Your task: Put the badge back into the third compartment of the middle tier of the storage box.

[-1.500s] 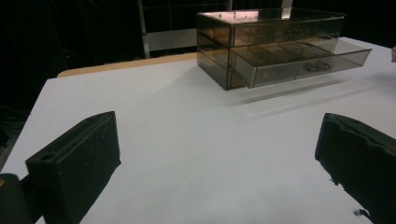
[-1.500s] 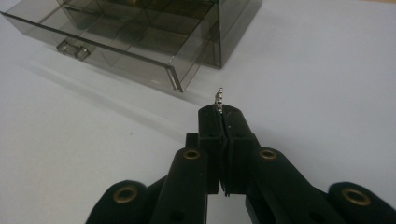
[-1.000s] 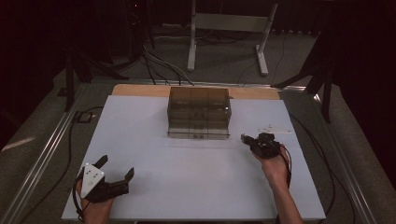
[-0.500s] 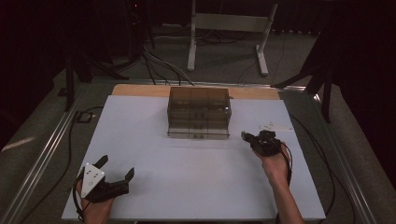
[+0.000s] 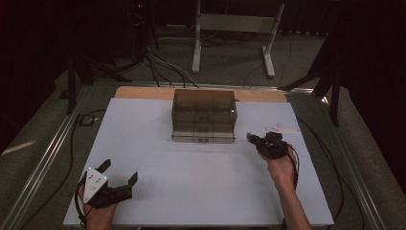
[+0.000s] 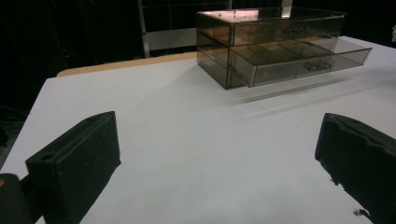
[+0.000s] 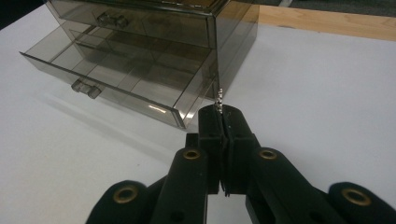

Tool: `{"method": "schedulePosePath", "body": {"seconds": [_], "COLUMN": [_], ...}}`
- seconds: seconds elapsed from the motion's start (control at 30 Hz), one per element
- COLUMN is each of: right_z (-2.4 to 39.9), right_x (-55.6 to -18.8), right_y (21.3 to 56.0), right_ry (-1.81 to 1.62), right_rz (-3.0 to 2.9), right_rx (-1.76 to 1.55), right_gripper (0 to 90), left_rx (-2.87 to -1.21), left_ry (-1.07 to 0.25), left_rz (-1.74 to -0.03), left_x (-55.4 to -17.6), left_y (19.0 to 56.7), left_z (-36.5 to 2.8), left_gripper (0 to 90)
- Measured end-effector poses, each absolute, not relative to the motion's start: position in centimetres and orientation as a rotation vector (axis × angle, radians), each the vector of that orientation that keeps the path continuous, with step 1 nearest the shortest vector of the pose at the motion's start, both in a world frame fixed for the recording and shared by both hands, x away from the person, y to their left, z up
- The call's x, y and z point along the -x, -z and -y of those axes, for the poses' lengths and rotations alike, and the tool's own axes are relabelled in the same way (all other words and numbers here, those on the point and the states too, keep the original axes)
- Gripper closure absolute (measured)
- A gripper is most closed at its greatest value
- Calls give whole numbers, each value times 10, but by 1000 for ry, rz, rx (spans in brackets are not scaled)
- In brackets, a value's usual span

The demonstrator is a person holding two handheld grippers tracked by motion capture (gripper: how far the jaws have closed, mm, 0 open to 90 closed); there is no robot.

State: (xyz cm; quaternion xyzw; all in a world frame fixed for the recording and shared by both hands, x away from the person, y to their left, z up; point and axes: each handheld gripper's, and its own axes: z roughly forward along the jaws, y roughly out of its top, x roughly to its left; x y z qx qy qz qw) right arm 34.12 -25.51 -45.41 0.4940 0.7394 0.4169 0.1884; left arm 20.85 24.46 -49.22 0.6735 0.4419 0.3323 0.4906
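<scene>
Evidently the right gripper [image 7: 223,112] clamps a thin chain [image 7: 219,99] beside the open lower drawer [image 7: 135,70], ready to drop it in; the left gripper [image 5: 119,173] rests spread.

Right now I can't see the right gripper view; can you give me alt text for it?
The right gripper is shut on a small silvery chain that sticks up between its black jaws. Just beyond stands a smoky clear drawer organizer, its lower drawer pulled open, on the white table.
</scene>
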Motion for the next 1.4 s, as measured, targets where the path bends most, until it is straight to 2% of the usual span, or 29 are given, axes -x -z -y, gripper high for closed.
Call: {"method": "schedulePosePath", "body": {"seconds": [0.87, 1.4], "right_z": [249, 243], "right_x": [-349, -356], "right_y": [431, 431], "right_ry": [-1202, -1227], "right_rz": [-2043, -2042], "right_rx": [-1358, -1357], "right_gripper": [886, 886], "left_rx": [-1636, -1637], "left_ry": [-807, -806], "left_rz": [-1073, -1072], "left_x": [-209, -209], "left_y": [492, 492], "left_z": [-244, -244], "left_gripper": [10, 10]}}
